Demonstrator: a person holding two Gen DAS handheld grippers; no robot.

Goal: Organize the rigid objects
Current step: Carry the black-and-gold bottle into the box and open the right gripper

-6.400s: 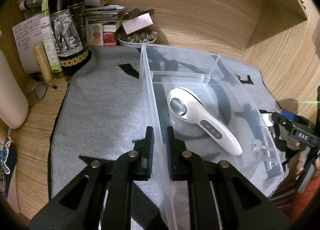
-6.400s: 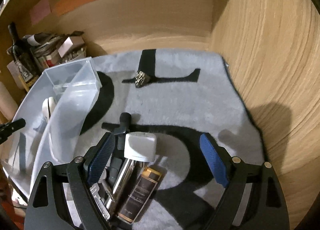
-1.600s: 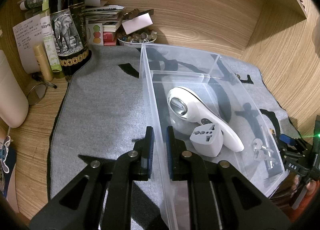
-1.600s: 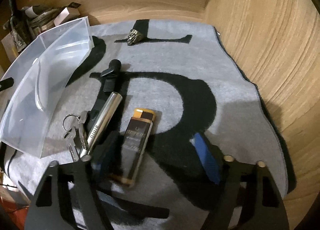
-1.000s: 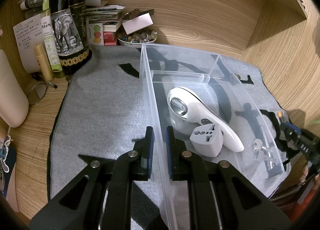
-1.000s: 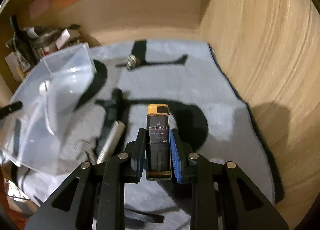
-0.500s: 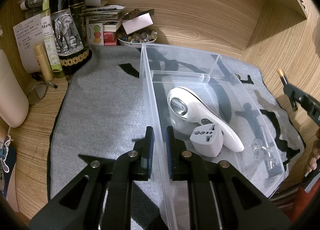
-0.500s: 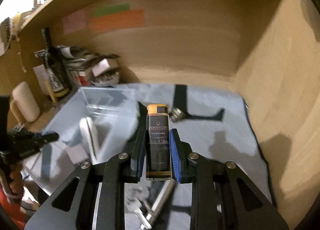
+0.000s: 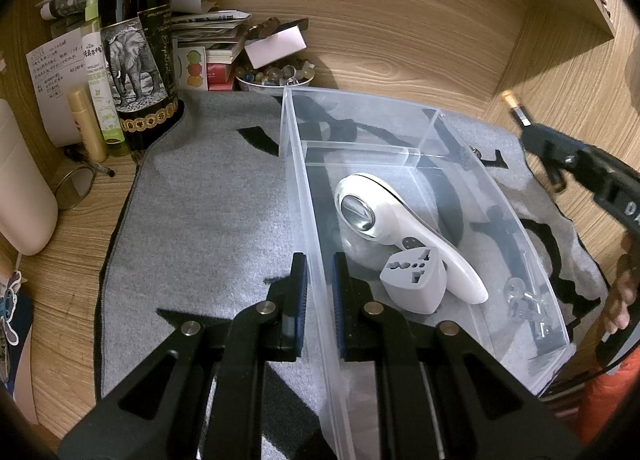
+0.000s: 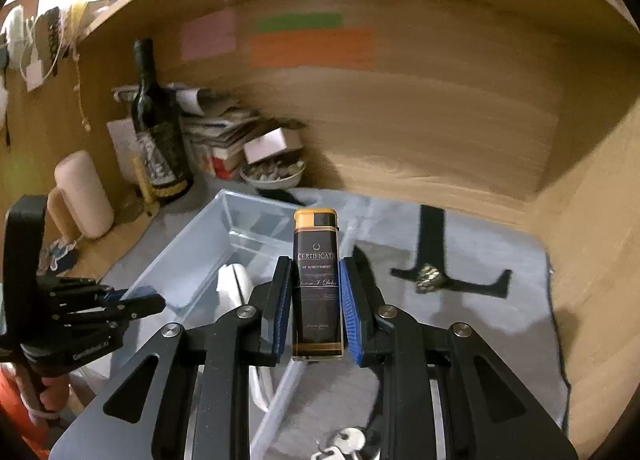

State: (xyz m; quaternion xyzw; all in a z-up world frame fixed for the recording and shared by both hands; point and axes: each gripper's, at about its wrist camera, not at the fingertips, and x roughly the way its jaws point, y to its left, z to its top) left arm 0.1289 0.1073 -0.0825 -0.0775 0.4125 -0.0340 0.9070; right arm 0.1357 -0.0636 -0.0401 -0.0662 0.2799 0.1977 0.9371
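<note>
Only the left wrist view shows the adapter (image 9: 414, 280) inside the clear bin (image 9: 496, 196). Left tool (image 9: 319, 292) clamps the bin's wall; right tool (image 10: 315, 308) grips the lighter (image 10: 317, 284) tight, aloft.

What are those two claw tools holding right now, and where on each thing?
The right gripper holds the black-and-gold lighter upright by its lower sides. The left gripper is clamped on the clear bin's side wall.

Wooden desk (image 9: 72, 260) — grey mat (image 9: 208, 220); perhaps 1 bottle (image 9: 138, 48).
</note>
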